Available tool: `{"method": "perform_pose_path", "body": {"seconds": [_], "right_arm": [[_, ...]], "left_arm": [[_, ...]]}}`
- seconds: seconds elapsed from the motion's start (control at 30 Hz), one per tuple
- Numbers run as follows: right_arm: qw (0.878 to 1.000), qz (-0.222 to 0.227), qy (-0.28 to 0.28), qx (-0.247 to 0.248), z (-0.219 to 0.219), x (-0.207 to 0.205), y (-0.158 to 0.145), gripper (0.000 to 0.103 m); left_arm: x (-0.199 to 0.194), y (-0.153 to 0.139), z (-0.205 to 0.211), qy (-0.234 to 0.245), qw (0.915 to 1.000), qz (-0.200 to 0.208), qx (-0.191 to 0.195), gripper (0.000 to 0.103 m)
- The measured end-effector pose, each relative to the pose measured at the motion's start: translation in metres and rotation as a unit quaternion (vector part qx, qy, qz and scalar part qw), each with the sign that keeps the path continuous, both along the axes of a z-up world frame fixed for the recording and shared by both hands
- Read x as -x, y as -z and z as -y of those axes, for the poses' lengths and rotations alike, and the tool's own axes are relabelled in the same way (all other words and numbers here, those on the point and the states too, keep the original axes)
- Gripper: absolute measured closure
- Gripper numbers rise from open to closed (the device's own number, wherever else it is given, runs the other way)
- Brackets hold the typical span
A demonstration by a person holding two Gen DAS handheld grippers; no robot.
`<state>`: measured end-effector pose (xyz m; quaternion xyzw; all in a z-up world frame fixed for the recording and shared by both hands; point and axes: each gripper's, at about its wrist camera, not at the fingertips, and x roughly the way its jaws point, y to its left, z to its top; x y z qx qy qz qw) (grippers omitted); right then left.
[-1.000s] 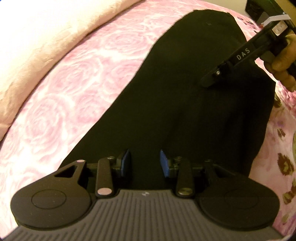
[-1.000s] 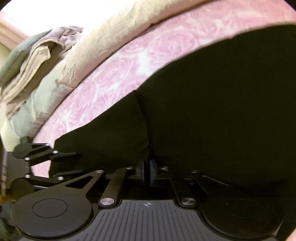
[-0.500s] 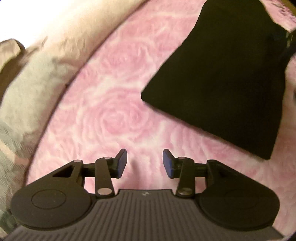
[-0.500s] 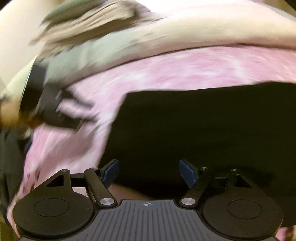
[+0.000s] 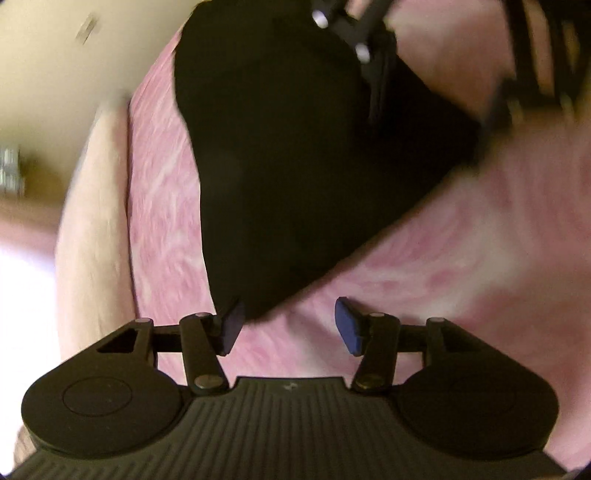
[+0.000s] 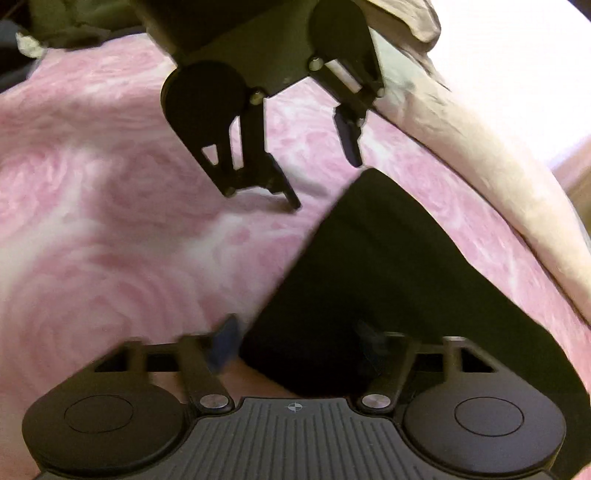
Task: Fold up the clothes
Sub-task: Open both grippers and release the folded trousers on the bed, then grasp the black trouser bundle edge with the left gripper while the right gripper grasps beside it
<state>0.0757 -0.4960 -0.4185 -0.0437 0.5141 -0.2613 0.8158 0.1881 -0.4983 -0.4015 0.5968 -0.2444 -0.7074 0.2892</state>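
A folded black garment (image 5: 303, 155) lies flat on the pink rose-patterned bedspread (image 5: 461, 258). My left gripper (image 5: 288, 328) is open and empty, its fingers straddling the garment's near corner. My right gripper (image 6: 299, 347) is open and empty at the opposite corner of the garment (image 6: 399, 280). In the right wrist view the left gripper (image 6: 325, 181) shows from the front, hovering above the far corner. In the left wrist view the right gripper shows blurred at the top right.
A cream blanket (image 5: 92, 221) runs along the bedspread's edge, also in the right wrist view (image 6: 480, 147). Crumpled grey-green cloth (image 6: 74, 14) lies at the far left beyond the bed. A beige wall (image 5: 74, 55) stands behind.
The right gripper let go of the garment and opened. Both grippers swung round to opposite corners of the folded garment, and now face each other.
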Motion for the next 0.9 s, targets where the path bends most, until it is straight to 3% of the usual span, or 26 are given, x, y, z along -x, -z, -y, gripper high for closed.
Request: {"method": "perform_pose_path", "body": {"seconds": [0.07, 0.2, 0.33, 0.4, 0.43, 0.47, 0.6, 0.77, 0.8, 0.87, 0.9], "right_arm": [[1.000, 0.007, 0.007, -0.008, 0.000, 0.008, -0.005, 0.077], [0.999, 0.017, 0.025, -0.042, 0.010, 0.013, -0.016, 0.078], [0.998, 0.028, 0.031, -0.050, 0.011, 0.012, -0.028, 0.077], [0.999, 0.033, 0.026, -0.034, 0.003, 0.016, -0.034, 0.063], [0.999, 0.035, 0.024, -0.024, -0.002, 0.017, -0.034, 0.038], [0.999, 0.037, 0.022, -0.012, -0.009, 0.018, -0.035, 0.028], [1.000, 0.022, -0.007, 0.002, -0.023, 0.011, -0.020, 0.028], [0.996, -0.013, -0.030, 0.087, -0.019, 0.006, 0.005, 0.028], [0.996, -0.008, -0.030, 0.087, -0.016, 0.008, 0.004, 0.030], [0.996, 0.004, -0.030, 0.082, -0.011, 0.014, 0.001, 0.068], [0.997, 0.012, -0.029, 0.075, -0.009, 0.017, -0.004, 0.071]], "left_arm": [[0.001, 0.012, 0.001, 0.057, 0.9976, 0.033, 0.022, 0.051], [0.002, 0.033, 0.005, 0.158, 0.9814, 0.091, 0.060, 0.062], [0.004, 0.026, 0.023, 0.142, 0.9868, 0.075, 0.018, 0.076], [0.005, 0.021, 0.028, 0.128, 0.9898, 0.062, 0.000, 0.083], [0.005, 0.018, 0.031, 0.118, 0.9915, 0.053, -0.010, 0.085], [0.006, 0.012, 0.035, 0.104, 0.9935, 0.040, -0.022, 0.088], [0.009, -0.007, 0.050, 0.049, 0.9962, -0.011, -0.072, 0.090], [0.008, -0.019, 0.068, 0.018, 0.9930, -0.037, -0.111, 0.090], [0.008, -0.020, 0.069, 0.017, 0.9929, -0.036, -0.112, 0.090], [0.008, -0.024, 0.071, 0.013, 0.9927, -0.034, -0.115, 0.090], [0.009, -0.026, 0.072, 0.012, 0.9928, -0.033, -0.115, 0.090]]}}
